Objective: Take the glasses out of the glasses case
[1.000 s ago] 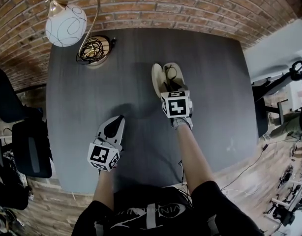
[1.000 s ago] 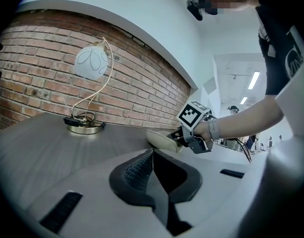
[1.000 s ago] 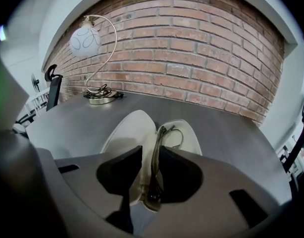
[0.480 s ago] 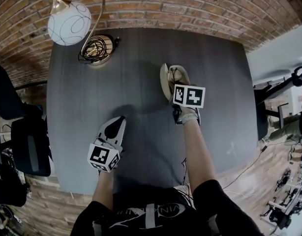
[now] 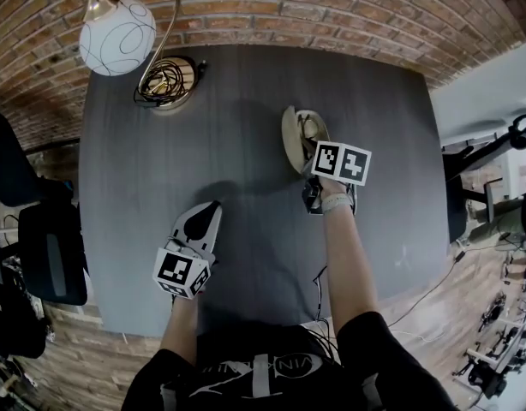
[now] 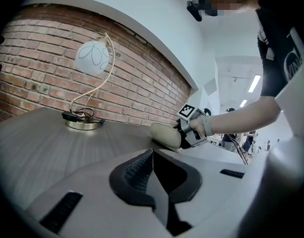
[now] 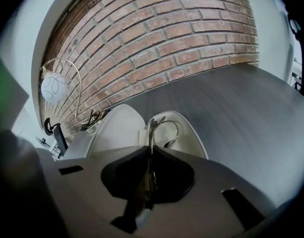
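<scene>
An open white glasses case [image 5: 290, 139] lies on the dark table, right of centre. The thin-framed glasses [image 5: 311, 129] stick up out of its right half. My right gripper [image 5: 318, 152] sits at the case's near end, shut on the glasses. In the right gripper view the glasses frame [image 7: 151, 133] runs edge-on between the closed jaws [image 7: 149, 152], with one curved temple [image 7: 172, 130] over the case's shell [image 7: 194, 135] and the lid [image 7: 117, 128] to the left. My left gripper [image 5: 203, 213] rests on the table to the left, shut and empty [image 6: 153, 155].
A globe lamp [image 5: 116, 38] stands at the table's far left, its round base [image 5: 166, 84] holding coiled cable. Black chairs [image 5: 44, 259] are beside the table's left edge. A brick wall [image 5: 271, 7] runs behind the grey table [image 5: 246, 84].
My right gripper has moved right and tilted, holding the glasses at the case's near end. The left gripper has stayed put.
</scene>
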`<state>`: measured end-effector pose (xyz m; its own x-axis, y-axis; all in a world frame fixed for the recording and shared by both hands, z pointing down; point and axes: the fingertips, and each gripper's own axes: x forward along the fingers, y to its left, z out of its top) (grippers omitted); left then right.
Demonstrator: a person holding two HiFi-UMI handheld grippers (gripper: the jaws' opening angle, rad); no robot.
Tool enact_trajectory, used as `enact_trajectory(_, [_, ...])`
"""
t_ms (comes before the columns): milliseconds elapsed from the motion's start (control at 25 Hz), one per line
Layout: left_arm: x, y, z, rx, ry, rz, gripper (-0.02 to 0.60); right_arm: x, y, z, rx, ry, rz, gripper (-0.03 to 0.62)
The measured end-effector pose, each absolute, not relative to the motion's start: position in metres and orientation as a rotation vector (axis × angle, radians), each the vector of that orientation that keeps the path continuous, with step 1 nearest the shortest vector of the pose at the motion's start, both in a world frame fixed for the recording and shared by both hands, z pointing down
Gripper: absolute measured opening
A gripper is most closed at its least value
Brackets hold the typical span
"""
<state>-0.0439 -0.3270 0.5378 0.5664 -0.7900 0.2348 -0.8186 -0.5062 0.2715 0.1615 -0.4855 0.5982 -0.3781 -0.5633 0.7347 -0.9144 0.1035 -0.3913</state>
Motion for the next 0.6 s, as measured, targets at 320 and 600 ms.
enact_trajectory(320, [-0.043,-0.321,0.534,2.456,-1.323,0.127,0.018,0.165,-0.483,0.589,1.509,-2.048,1.140,0.037])
enact_trajectory(600, [-0.044,-0.313,0.528,2.458,-1.341,0.130,0.018,0.156,-0.478,0.568,1.499,-2.151,1.112,0.035])
